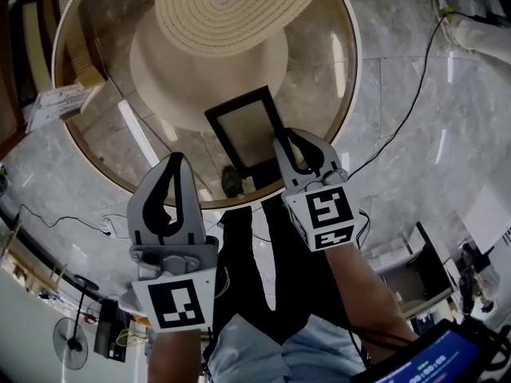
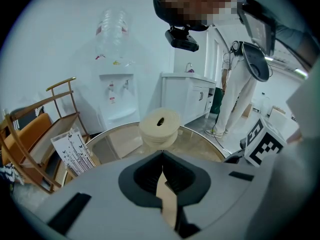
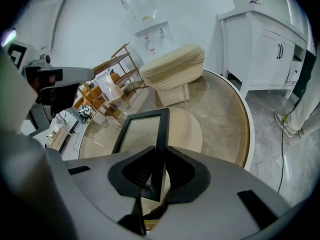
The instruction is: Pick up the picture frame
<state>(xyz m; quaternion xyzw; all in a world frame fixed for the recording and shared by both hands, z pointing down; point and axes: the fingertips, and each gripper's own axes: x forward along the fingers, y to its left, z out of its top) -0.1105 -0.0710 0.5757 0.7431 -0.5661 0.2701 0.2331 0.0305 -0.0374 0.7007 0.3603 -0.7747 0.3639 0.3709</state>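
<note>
A black picture frame with a pale pane sits over the near part of a round glass table. My right gripper is shut on the frame's right-hand border. In the right gripper view the frame rises from between the jaws, and my right gripper pinches its edge. I cannot tell whether the frame's foot still touches the glass. My left gripper hangs at the table's near rim, left of the frame and apart from it. In its own view my left gripper is shut on nothing.
A cream woven hat lies on the table beyond the frame. A wooden rack with leaflets stands left of the table, with a water dispenser and white cabinet behind. Cables run across the marble floor; a person stands nearby.
</note>
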